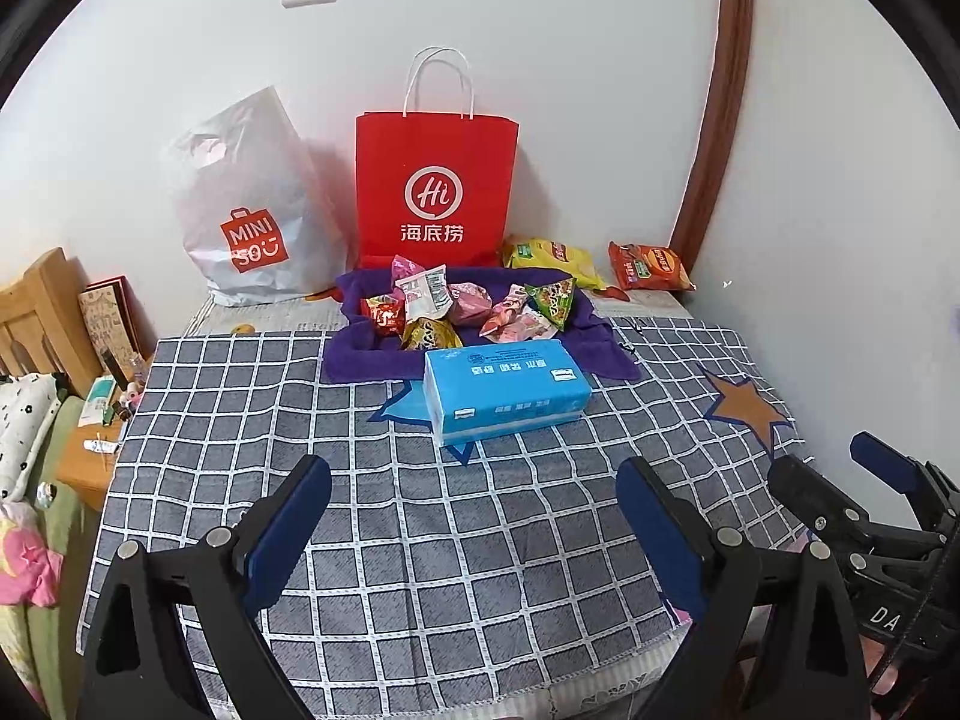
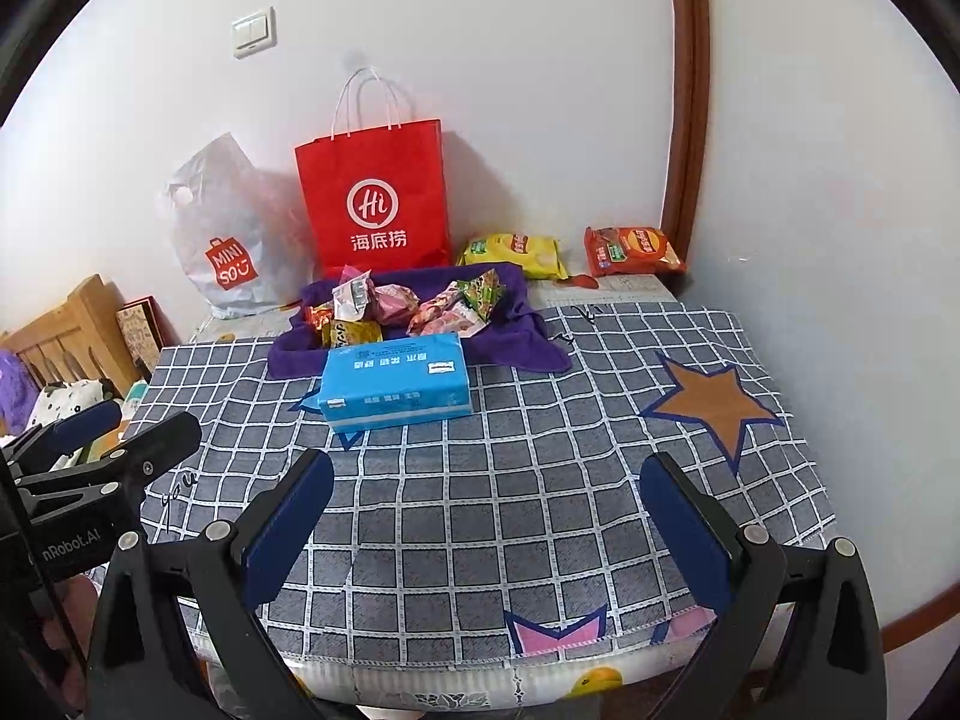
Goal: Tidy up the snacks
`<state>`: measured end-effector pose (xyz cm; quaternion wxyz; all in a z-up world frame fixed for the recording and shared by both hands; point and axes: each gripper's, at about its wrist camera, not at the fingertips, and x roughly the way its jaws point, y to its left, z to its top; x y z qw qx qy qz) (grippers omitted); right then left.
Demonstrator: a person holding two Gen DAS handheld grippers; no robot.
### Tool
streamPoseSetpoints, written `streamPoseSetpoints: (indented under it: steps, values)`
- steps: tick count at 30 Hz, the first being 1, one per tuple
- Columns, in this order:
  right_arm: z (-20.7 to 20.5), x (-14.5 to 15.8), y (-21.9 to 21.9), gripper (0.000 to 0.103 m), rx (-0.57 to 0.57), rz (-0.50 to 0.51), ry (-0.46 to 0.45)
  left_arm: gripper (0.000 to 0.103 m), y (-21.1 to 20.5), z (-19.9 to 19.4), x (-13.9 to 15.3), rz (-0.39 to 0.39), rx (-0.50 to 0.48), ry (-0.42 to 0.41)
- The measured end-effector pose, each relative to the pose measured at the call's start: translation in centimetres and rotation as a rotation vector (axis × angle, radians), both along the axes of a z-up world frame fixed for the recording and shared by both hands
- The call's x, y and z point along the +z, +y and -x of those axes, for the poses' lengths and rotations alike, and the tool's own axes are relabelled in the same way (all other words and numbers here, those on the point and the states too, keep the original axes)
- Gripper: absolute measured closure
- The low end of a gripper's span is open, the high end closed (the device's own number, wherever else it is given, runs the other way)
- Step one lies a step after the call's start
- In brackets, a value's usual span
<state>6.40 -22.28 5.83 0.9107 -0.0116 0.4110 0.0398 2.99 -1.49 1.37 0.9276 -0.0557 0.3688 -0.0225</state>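
Observation:
Several small snack packets [image 1: 468, 306] [image 2: 408, 306] lie in a pile on a purple cloth [image 1: 360, 360] [image 2: 300, 348] at the back middle of the table. A yellow chip bag [image 1: 549, 261] [image 2: 516, 252] and an orange chip bag [image 1: 651, 267] [image 2: 633, 249] lie at the back right. A red paper bag [image 1: 435, 192] [image 2: 375, 198] stands against the wall behind the pile. My left gripper [image 1: 474, 522] is open and empty over the table's near part. My right gripper [image 2: 486, 516] is open and empty, to the right of the left one.
A blue tissue pack [image 1: 504, 387] [image 2: 396, 381] lies in front of the purple cloth. A grey Miniso plastic bag [image 1: 252, 210] [image 2: 225, 228] leans on the wall at back left. The table wears a checked cloth [image 1: 480, 540] [image 2: 540, 510]. A bed and wooden headboard [image 1: 36, 312] stand left.

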Motion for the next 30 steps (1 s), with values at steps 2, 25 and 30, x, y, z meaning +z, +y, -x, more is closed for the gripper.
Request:
streamPoseSetpoints:
  steps: [2, 25, 30]
  values:
    - [0.06, 0.02, -0.05, 0.002, -0.002, 0.000, 0.000, 0.007, -0.04, 0.00, 0.02, 0.001, 0.002, 0.001]
    - [0.15, 0.27, -0.45, 0.002, 0.001, 0.000, -0.011, 0.007, -0.08, 0.09, 0.42, -0.005, -0.010, -0.004]
    - [0.08, 0.30, -0.48, 0.002, -0.001, 0.007, -0.013, 0.007, -0.07, 0.09, 0.44, -0.005, -0.011, -0.004]
